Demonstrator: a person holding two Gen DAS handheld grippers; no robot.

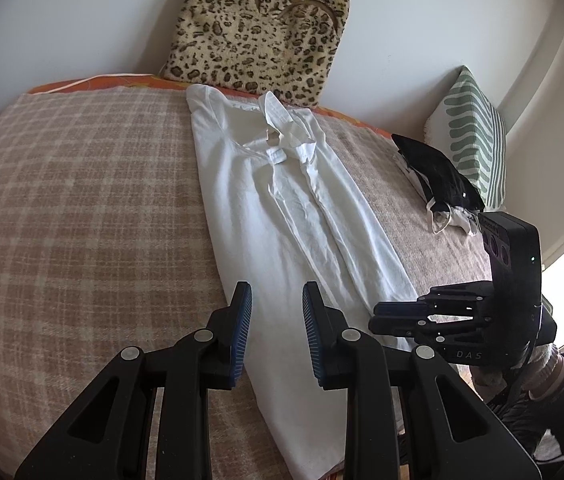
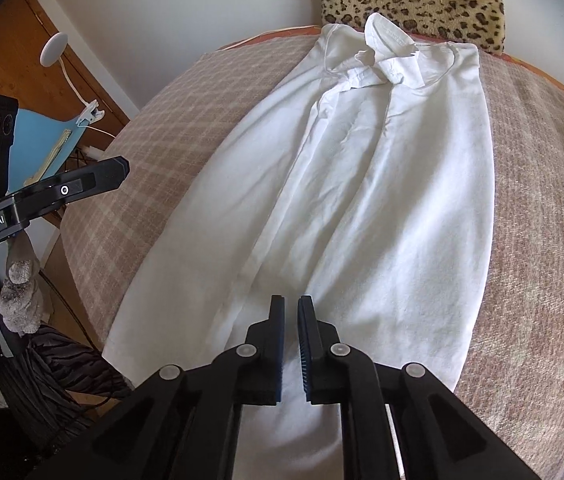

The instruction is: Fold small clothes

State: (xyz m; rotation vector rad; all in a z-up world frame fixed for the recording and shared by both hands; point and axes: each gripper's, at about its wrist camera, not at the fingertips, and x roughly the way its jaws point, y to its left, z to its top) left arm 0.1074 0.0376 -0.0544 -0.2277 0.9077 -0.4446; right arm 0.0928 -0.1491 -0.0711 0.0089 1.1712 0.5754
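Note:
A white collared shirt (image 1: pixel 294 208) lies on the checked blanket (image 1: pixel 81 208), sides folded in to a long narrow strip, collar at the far end; it also shows in the right wrist view (image 2: pixel 362 208). My left gripper (image 1: pixel 277 300) is open and empty, hovering over the shirt's near left part. My right gripper (image 2: pixel 291 308) hovers over the shirt's hem end, jaws slightly apart with nothing between them. The right gripper's body (image 1: pixel 462 320) shows at the shirt's right edge in the left wrist view. The left gripper's body (image 2: pixel 41 196) shows at far left in the right wrist view.
A leopard-print cushion (image 1: pixel 257 36) leans on the wall behind the collar. A pile of black and white clothes (image 1: pixel 438 176) and a green-patterned pillow (image 1: pixel 478 140) lie at the right. A wooden cabinet, lamp (image 2: pixel 55 48) and blue item (image 2: pixel 41 144) stand left of the bed.

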